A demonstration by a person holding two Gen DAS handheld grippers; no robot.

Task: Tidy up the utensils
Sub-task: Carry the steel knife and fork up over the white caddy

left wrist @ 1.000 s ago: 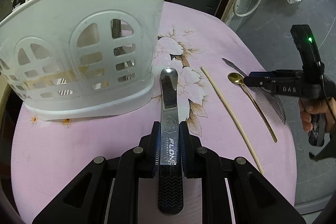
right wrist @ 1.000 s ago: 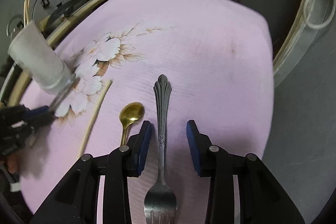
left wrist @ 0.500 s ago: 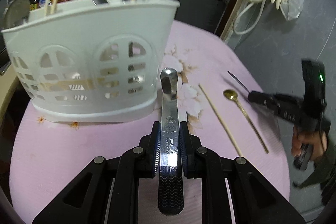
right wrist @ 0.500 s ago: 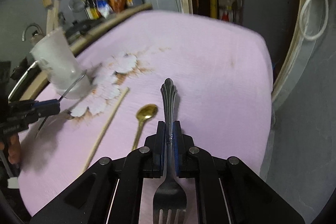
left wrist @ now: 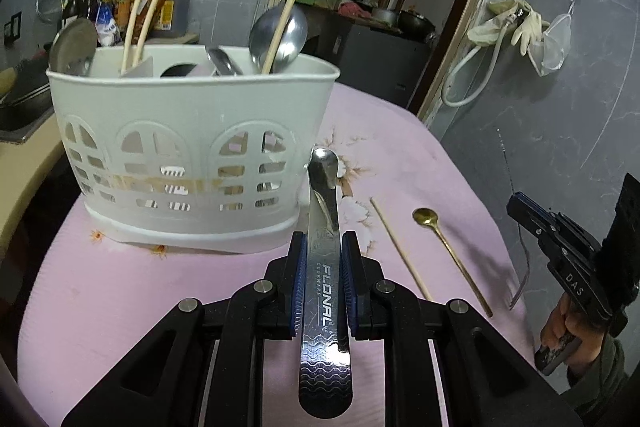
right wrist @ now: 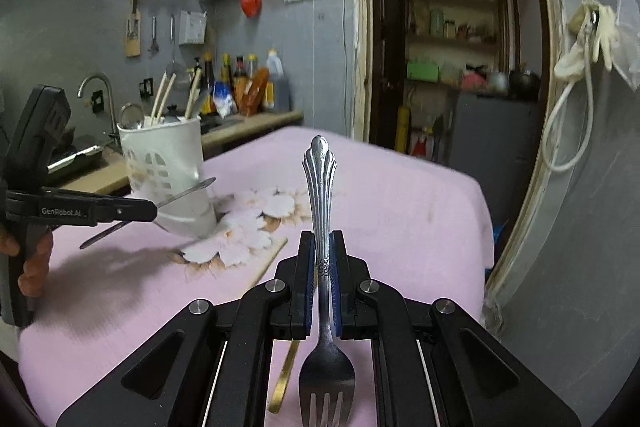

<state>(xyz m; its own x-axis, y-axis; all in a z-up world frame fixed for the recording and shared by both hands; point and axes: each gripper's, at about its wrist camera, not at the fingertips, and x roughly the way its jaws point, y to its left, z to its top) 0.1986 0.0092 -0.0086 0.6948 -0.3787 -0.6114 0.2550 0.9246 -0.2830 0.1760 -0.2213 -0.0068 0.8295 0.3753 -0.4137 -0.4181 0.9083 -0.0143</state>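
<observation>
on a table [left wrist: 120,291] covered by a pink cloth with a pale flower print, a white plastic utensil caddy [left wrist: 192,147] stands at the far left side. its walls have arched, slotted cut-outs. inside it stand two pale chopsticks [left wrist: 140,15] at the left, a flat round metal utensil head [left wrist: 74,45] at the far left, a large steel ladle [left wrist: 280,35] with a third chopstick leaning across its bowl, and a smaller steel spoon [left wrist: 224,61] near the middle.

the left gripper [left wrist: 324,291] is clamped on a flat steel utensil handle [left wrist: 324,267] stamped with the brand name "flonal". the handle's rounded tip points away from the camera toward the caddy's lower right corner, and it is lifted off the cloth. the working end of this utensil is hidden below the frame, so what kind it is cannot be told.

the right gripper [right wrist: 322,281] is clenched on the neck of a steel fork [right wrist: 322,207] with a fluted, shell-shaped handle. the handle rises up and away from the camera, and the tines point back toward the lens. in the left view this gripper is seen at the right edge of the table, held in a person's hand [left wrist: 568,331], with the fork raised clear of the cloth.

to the right of the caddy, one loose chopstick [left wrist: 400,249] and a slim gold spoon [left wrist: 448,251] lie flat on the cloth, side by side and apart, both running toward the near edge.

behind the table is a counter with sauce bottles [left wrist: 116,3].
</observation>
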